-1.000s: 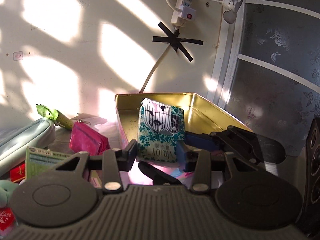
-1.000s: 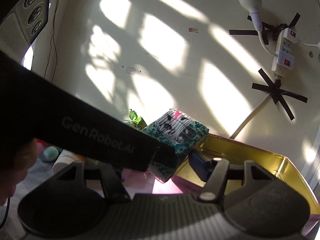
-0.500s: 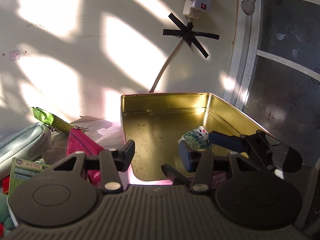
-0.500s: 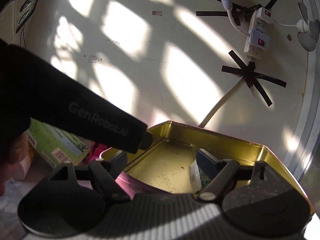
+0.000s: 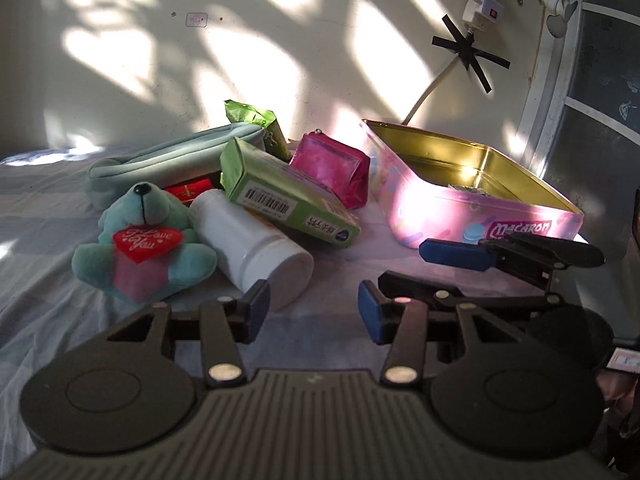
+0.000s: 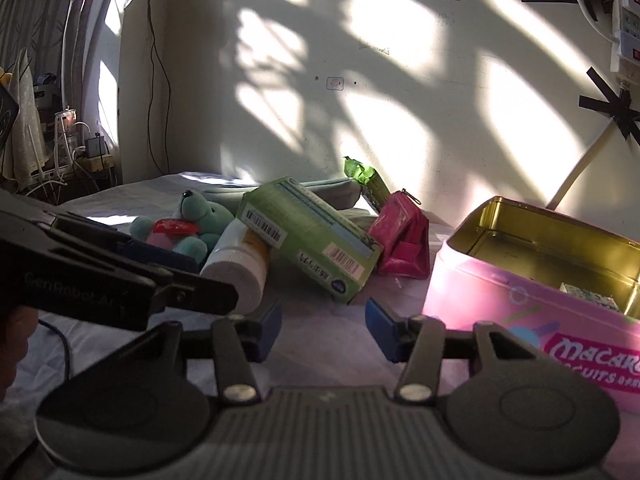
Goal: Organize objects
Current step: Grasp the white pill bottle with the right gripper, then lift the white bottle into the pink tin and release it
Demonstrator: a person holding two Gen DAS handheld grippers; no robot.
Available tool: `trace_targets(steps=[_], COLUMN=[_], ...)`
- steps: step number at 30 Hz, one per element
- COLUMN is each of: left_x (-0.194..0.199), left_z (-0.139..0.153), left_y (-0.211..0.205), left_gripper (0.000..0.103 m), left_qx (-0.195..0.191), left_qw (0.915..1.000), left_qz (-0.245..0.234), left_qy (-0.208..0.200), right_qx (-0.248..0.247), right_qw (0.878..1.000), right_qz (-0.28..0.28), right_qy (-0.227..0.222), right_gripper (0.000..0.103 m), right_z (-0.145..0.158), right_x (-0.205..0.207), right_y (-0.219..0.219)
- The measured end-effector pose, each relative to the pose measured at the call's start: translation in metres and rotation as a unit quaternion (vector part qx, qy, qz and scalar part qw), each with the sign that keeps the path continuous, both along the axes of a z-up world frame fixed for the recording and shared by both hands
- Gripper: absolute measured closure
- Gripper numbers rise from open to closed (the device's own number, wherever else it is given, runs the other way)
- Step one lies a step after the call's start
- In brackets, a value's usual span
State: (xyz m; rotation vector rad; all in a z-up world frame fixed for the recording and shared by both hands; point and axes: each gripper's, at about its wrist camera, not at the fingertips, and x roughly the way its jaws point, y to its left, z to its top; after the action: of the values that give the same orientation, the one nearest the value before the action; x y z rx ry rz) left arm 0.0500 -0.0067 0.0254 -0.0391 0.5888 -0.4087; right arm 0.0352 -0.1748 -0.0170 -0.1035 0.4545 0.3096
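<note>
Our left gripper (image 5: pixel 310 306) hangs empty, jaws apart; our right gripper (image 6: pixel 323 326) is closing on nothing. Left of centre, the green carton (image 5: pixel 280 192) leans on the white bottle (image 5: pixel 250 244), so lifting the bottle could topple it short of the macaron tin (image 5: pixel 472 216) at right.

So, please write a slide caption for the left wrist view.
Empty left gripper faces a pile of small items beside the pink tin.
</note>
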Motion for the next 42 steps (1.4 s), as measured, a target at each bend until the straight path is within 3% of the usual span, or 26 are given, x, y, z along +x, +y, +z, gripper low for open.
trace_targets(steps=[8,12,16,21,28,30,32,36,42], left_x=[0.003,0.0,-0.004,-0.001,0.007,0.009,0.011,0.016,0.02], left_z=[-0.019,-0.019,-0.019,-0.019,-0.016,-0.014,-0.012,-0.009,0.007], left_y=[0.057,0.066,0.07,0.068,0.025,0.009,-0.009,-0.036,-0.07], left_gripper=[0.052,0.052,0.052,0.052,0.05,0.041,0.037,0.036,0.036], left_qx=[-0.05,-0.064,-0.069,-0.074,-0.067,-0.066,-0.061,-0.056,-0.032], left_qw=[0.9952,0.9941,0.9941,0.9946,0.996,0.9954,0.9947,0.9919,0.9897], left_qz=[0.069,0.072,0.069,0.054,-0.018,-0.04,-0.061,-0.096,-0.134], left_qy=[0.047,0.049,0.047,0.049,0.057,0.057,0.055,0.063,0.04], right_qx=[0.045,0.07,0.078,0.069,0.079,0.063,0.051,0.068,0.067], right_qw=[0.996,0.992,0.988,0.99,0.978,0.98,0.988,0.992,0.994], right_qz=[0.046,0.057,0.05,0.051,0.118,0.103,0.062,-0.044,-0.042], right_qy=[0.067,0.093,0.12,0.115,0.156,0.155,0.132,0.094,0.076], right_gripper=[0.052,0.048,0.051,0.051,0.051,0.05,0.041,0.039,0.039], right_z=[-0.005,-0.007,-0.018,-0.016,-0.014,-0.013,-0.01,-0.005,-0.007], right_x=[0.033,0.061,0.078,0.053,-0.017,-0.037,-0.051,-0.068,-0.078], right_y=[0.032,0.048,0.054,0.03,-0.041,-0.06,-0.075,-0.11,-0.113])
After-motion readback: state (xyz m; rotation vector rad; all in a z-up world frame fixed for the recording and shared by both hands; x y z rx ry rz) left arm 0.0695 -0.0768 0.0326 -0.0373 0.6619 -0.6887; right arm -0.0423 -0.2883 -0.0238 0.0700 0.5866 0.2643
